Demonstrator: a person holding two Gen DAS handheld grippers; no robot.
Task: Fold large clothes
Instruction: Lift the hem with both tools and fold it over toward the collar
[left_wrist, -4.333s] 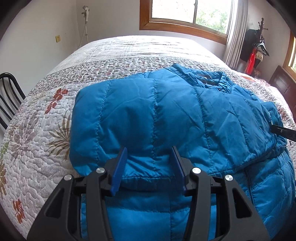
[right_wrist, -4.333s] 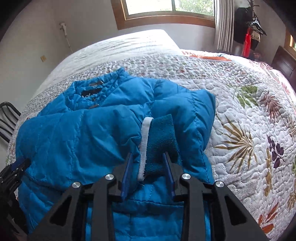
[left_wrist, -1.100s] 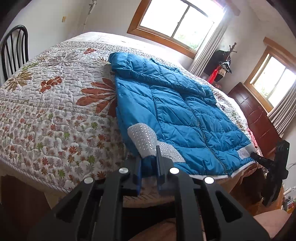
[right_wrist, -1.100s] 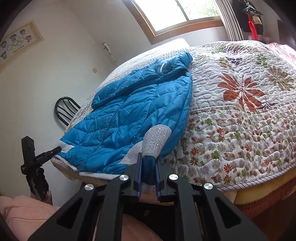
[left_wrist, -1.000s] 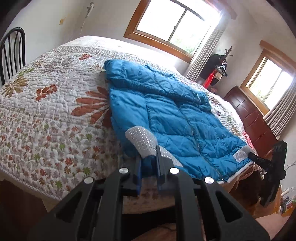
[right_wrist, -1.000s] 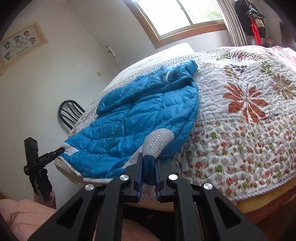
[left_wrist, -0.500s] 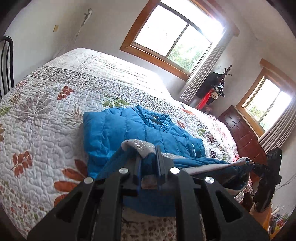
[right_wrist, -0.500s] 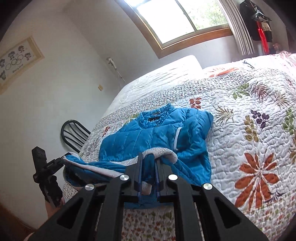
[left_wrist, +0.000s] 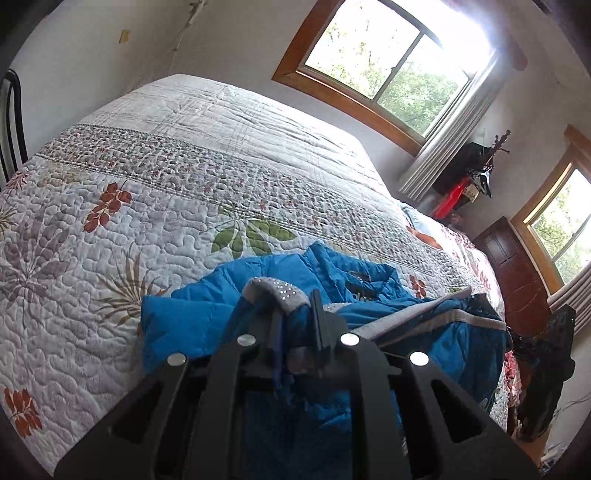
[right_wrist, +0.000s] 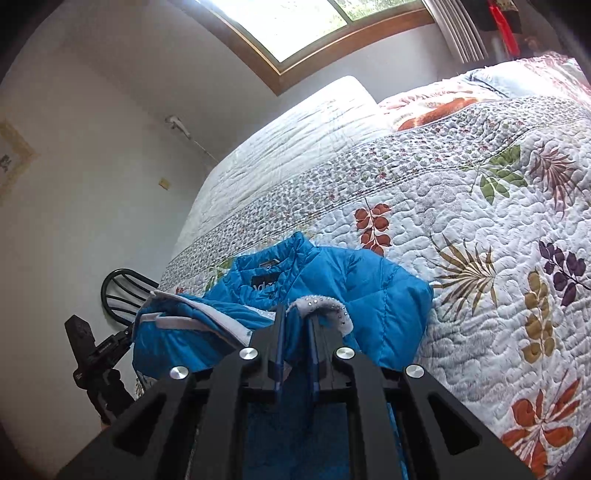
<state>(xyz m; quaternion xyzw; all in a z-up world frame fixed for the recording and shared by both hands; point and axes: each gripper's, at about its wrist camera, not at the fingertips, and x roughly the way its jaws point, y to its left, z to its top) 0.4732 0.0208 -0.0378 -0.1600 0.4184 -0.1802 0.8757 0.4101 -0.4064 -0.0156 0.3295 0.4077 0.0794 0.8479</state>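
A blue puffer jacket (left_wrist: 207, 314) lies on the quilted bed (left_wrist: 147, 177), with its collar toward the window. My left gripper (left_wrist: 297, 314) is shut on the jacket's grey studded hem band (left_wrist: 273, 290) and holds it up over the jacket body. My right gripper (right_wrist: 297, 321) is shut on the other hem corner (right_wrist: 325, 304) and holds it up likewise. The hem (right_wrist: 199, 308) stretches between the two grippers, above the collar area (right_wrist: 266, 273). The right gripper shows in the left wrist view (left_wrist: 532, 343) and the left gripper in the right wrist view (right_wrist: 122, 338).
The floral quilt (right_wrist: 480, 229) spreads far and to both sides of the jacket. A black chair (right_wrist: 122, 291) stands by the wall. A wooden-framed window (left_wrist: 388, 62), a coat stand (left_wrist: 480, 173) and a dark dresser (left_wrist: 517, 266) are beyond the bed.
Both grippers have carried the hem up and forward over the jacket toward the collar. The lower half now hangs folded over the upper half.
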